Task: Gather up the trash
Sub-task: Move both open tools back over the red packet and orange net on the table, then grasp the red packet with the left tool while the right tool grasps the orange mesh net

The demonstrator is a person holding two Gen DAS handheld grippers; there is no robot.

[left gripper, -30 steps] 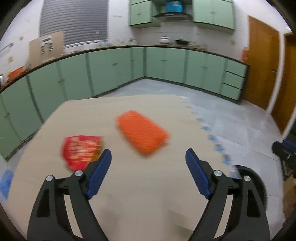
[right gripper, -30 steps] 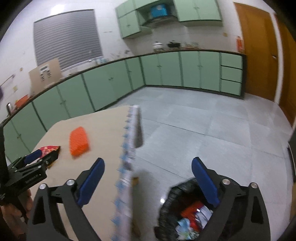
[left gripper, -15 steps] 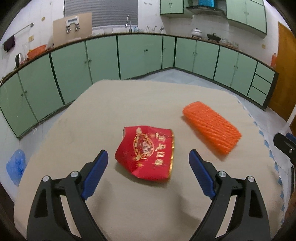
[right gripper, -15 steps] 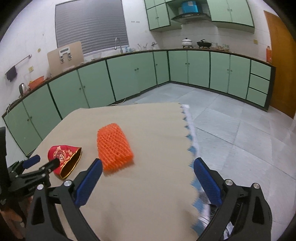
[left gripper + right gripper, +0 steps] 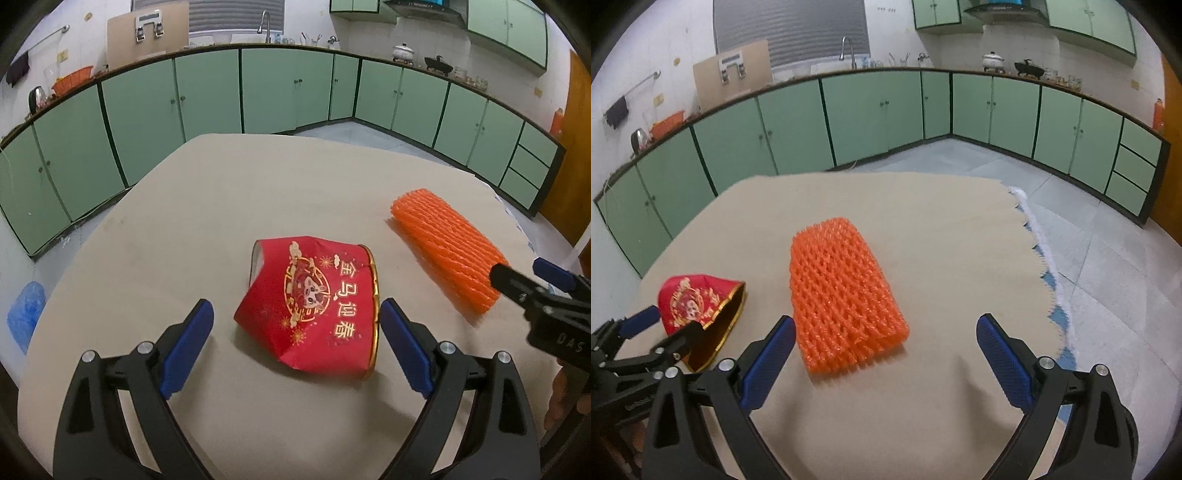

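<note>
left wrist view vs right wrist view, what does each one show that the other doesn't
Only the left wrist view shows the printed face of the red paper cup and a blue bag on the floor. Only the right wrist view shows the table's fringed edge and the open floor beyond. Both show the orange foam net, both empty grippers, left opening and right open, and the green cabinets.

A crushed red paper cup [image 5: 314, 306] with a gold rim and gold lettering lies on its side at the centre of the left wrist view, mouth facing right. An orange foam net sleeve [image 5: 447, 254] lies flat at right of centre, apart from the cup, running diagonally toward the lower right.
</note>
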